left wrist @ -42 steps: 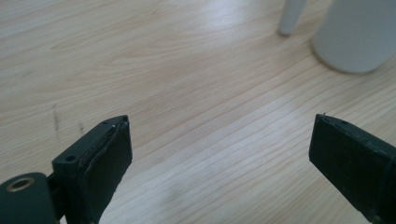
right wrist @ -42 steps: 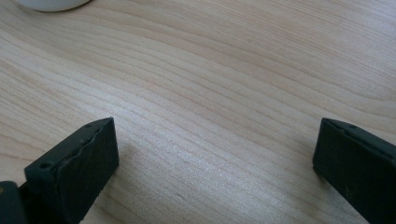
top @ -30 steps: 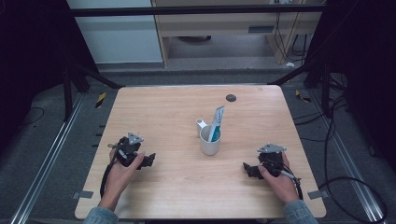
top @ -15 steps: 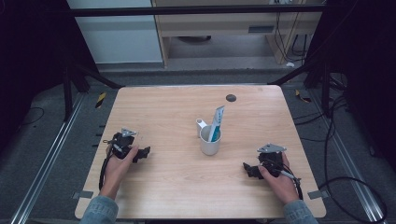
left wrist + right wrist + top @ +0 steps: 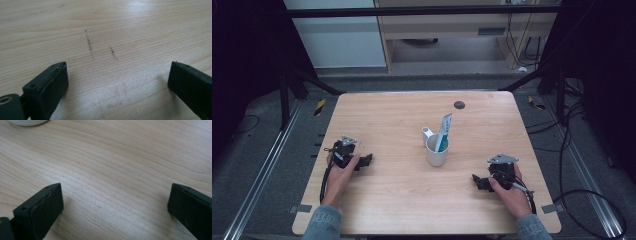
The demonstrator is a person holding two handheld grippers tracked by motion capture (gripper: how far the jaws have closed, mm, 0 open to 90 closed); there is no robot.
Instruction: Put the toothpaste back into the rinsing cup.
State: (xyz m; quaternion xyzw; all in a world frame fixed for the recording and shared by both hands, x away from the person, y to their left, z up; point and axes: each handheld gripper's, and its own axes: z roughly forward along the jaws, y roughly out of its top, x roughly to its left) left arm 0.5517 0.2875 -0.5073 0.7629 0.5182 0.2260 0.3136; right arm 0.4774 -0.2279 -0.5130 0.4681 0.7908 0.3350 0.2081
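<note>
table (image 5: 387,115) wood | both tools gaping, empty | mug (image 5: 437,151) contents unclear | dark disc (image 5: 459,105) unidentifiable

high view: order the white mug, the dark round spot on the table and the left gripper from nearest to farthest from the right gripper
1. White mug, up and to the left of the right gripper, mid-table, holding a tube.
2. Dark round spot, near the table's far edge.
3. Left gripper, across the table by its left edge.

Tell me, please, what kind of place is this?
Probably a lab set up for recording: a wooden table inside a black frame, cables across the grey floor, and a white mug as a prop.
</note>
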